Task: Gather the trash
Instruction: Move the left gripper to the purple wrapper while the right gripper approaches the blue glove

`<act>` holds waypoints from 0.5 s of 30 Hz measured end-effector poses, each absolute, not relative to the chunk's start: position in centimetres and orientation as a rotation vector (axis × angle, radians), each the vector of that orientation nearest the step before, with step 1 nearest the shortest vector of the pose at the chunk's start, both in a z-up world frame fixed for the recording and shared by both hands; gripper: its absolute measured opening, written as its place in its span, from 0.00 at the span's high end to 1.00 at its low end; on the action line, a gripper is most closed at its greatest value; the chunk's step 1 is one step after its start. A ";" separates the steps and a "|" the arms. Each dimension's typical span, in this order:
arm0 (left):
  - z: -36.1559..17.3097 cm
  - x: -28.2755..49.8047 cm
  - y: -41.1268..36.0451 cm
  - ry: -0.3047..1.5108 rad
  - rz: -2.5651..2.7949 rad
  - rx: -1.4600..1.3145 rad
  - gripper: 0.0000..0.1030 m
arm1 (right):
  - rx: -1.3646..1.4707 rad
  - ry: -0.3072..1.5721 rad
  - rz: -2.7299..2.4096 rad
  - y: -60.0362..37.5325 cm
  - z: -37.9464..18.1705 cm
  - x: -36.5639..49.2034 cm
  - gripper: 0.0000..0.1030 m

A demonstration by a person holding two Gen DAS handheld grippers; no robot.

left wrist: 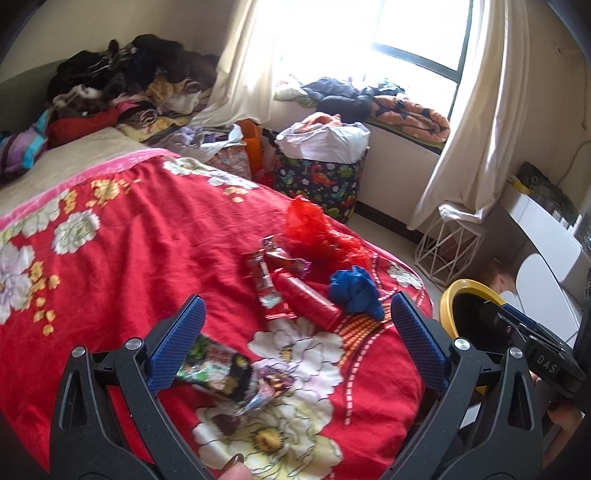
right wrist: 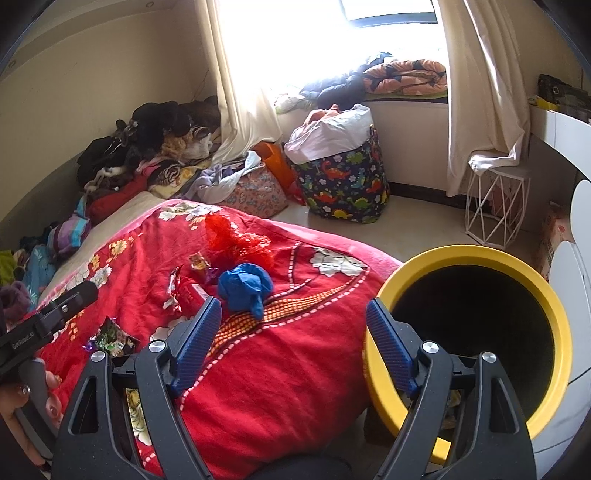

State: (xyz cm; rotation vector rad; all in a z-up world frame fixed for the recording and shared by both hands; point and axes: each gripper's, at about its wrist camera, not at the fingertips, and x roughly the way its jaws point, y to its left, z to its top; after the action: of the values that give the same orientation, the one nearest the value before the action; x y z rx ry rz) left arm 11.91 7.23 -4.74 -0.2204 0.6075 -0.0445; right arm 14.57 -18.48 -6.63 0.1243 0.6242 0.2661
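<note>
A bright window (right wrist: pixel 388 11) floods the far wall, cream curtains (right wrist: pixel 480 92) hanging at both sides. A red floral blanket (left wrist: pixel 147 258) covers the near bed, clothes (left wrist: pixel 122 77) heaped far left. A dinosaur-print hamper (right wrist: pixel 343 184) stands on the pale floor (right wrist: pixel 424 218), a white wire stool (right wrist: pixel 495 206) to its right.

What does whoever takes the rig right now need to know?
Left gripper: open, empty, over the red floral blanket.
Right gripper: open, empty, between the bed's edge and the yellow-rimmed black bin.
On the blanket: crumpled blue bag, red plastic bag, red tube-shaped packet, dark printed snack wrapper.
Done: nothing visibly collected.
Left: all of it into the bin.
</note>
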 end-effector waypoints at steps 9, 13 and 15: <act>-5.7 10.5 11.0 0.624 0.014 -0.284 0.11 | 0.096 0.637 0.302 -16.1 -7.0 15.7 0.24; -6.6 9.8 12.3 0.640 0.043 -0.300 0.11 | 0.085 0.646 0.310 -15.1 -7.3 16.4 0.24; -7.1 9.5 13.1 0.653 0.055 -0.319 0.11 | 0.078 0.646 0.312 -14.9 -7.4 16.6 0.24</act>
State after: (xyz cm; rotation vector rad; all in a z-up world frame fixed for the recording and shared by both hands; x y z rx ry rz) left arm 9.51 13.12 -7.15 -0.3185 0.6533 0.0548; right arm 16.61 -14.85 -7.42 0.0784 0.6460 0.3122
